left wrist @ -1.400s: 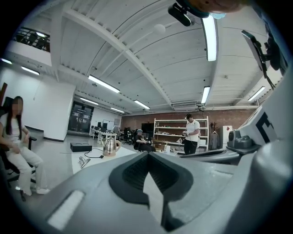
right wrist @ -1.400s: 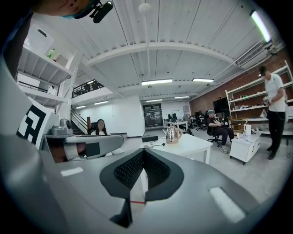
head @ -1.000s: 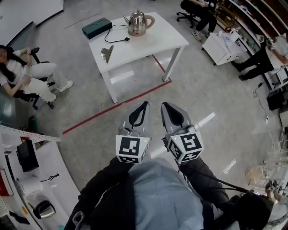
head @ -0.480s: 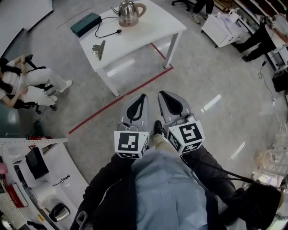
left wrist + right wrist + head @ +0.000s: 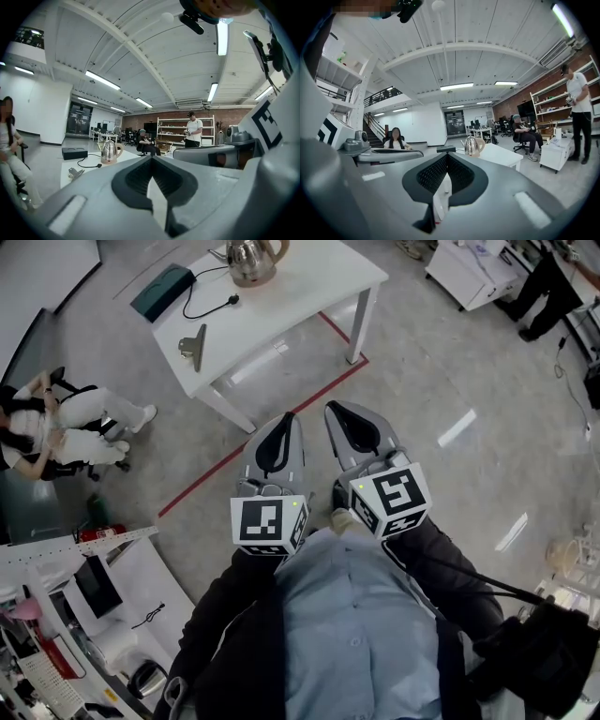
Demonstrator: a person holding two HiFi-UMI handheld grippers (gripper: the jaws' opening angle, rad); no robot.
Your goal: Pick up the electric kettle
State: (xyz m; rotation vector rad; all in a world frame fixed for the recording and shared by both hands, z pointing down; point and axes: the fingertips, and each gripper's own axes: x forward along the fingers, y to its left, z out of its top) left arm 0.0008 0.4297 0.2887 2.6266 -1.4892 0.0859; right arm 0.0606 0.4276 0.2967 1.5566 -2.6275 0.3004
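The steel electric kettle (image 5: 248, 257) with a tan handle stands at the far end of a white table (image 5: 291, 301), its black cord (image 5: 202, 304) trailing to the left. Both grippers are held side by side in front of the person's chest, well short of the table. My left gripper (image 5: 289, 418) is shut with nothing in it, and so is my right gripper (image 5: 330, 409). The left gripper view has the kettle (image 5: 109, 152) far off beyond the closed tips (image 5: 151, 157). It is equally distant in the right gripper view, kettle (image 5: 472, 146) past tips (image 5: 446, 154).
A dark flat box (image 5: 162, 292) and a metal clip (image 5: 192, 341) also lie on the table. A red tape line (image 5: 253, 451) crosses the floor before it. A seated person (image 5: 56, 423) is at the left, a white cart (image 5: 469, 268) at the upper right, a cluttered desk (image 5: 103, 615) at the lower left.
The person has walked toward the table: table and kettle have slid up toward the head view's top edge. Both grippers stay shut and side by side.
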